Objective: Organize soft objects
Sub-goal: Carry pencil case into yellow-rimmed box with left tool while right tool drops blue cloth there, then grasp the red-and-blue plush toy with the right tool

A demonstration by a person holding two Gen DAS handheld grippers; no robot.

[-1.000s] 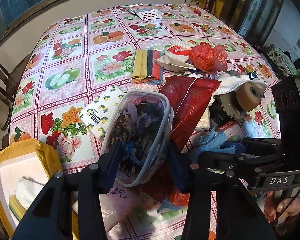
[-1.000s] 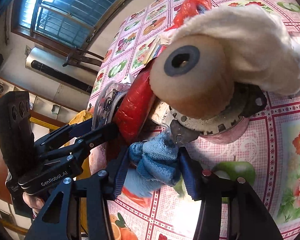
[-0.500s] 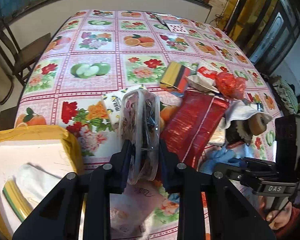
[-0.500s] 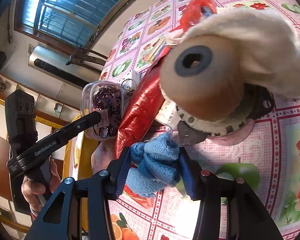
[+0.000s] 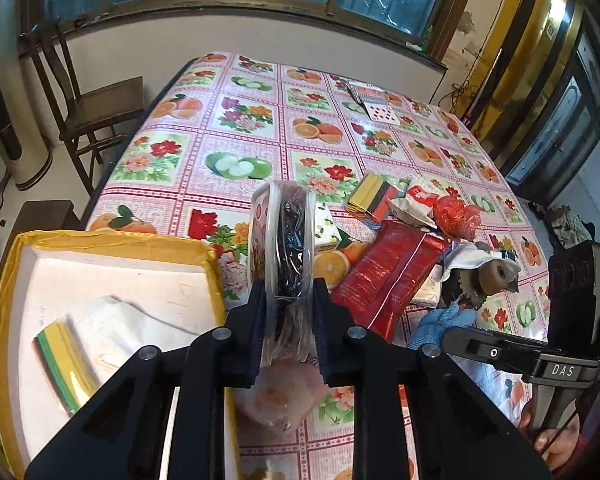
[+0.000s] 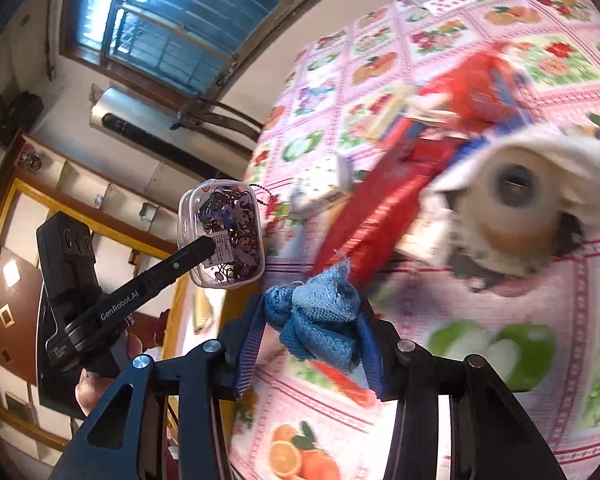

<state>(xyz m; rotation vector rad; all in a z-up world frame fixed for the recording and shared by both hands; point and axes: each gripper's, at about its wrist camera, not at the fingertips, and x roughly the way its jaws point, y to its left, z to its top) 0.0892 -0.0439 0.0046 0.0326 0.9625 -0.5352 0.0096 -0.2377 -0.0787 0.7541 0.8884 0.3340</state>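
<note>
The left gripper [image 5: 287,308] was clamped on a clear plastic pouch of dark hair ties [image 5: 283,248], held edge-on and lifted above the fruit-and-flower patterned tablecloth [image 5: 236,128]. Just to its left sat a white foam box with yellow taped rim [image 5: 112,240], which held a white packet [image 5: 128,328] and a stack of yellow and green cloths [image 5: 60,364]. The right gripper [image 6: 312,340] was closed on a bunched blue knitted cloth [image 6: 318,320], raised off the table near a long red foil packet [image 6: 376,216] and a brown tape roll draped with a white cloth [image 6: 512,192].
</note>
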